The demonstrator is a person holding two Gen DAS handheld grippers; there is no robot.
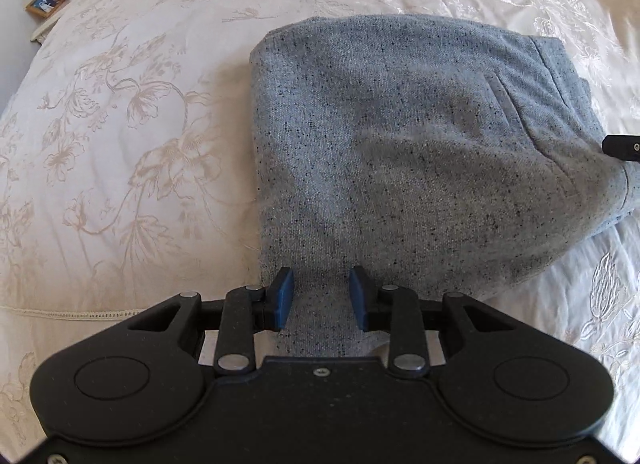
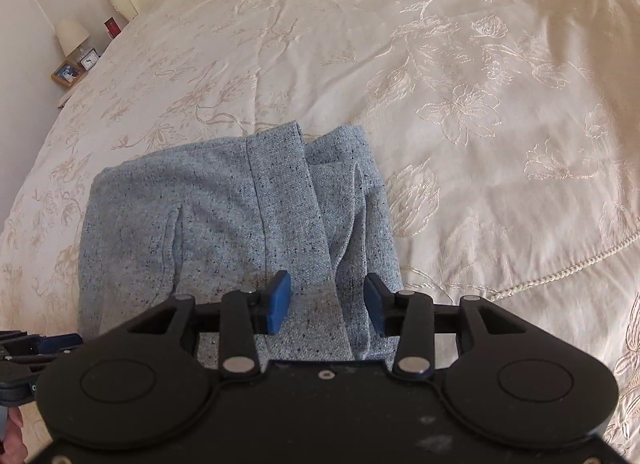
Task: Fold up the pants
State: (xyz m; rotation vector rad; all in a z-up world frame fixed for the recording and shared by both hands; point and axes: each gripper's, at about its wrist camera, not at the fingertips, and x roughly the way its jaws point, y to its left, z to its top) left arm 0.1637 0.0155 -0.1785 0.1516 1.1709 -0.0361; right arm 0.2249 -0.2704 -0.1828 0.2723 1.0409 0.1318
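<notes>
No text, label, brand or number can be read anywhere.

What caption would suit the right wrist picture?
Open right gripper poised over folded grey pants on a cream floral bedspread.

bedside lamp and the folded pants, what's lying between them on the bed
Nothing: only bare embroidered bedspread lies between the lamp and the grey pants, as the right wrist view shows.

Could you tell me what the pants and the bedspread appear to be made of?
Pants: likely a soft, matte knit fleece, grey-blue with dark flecks and a visible weave. Bedspread: probably a cream satin-like fabric, its embroidered flowers catching the light with a sheen.
</notes>
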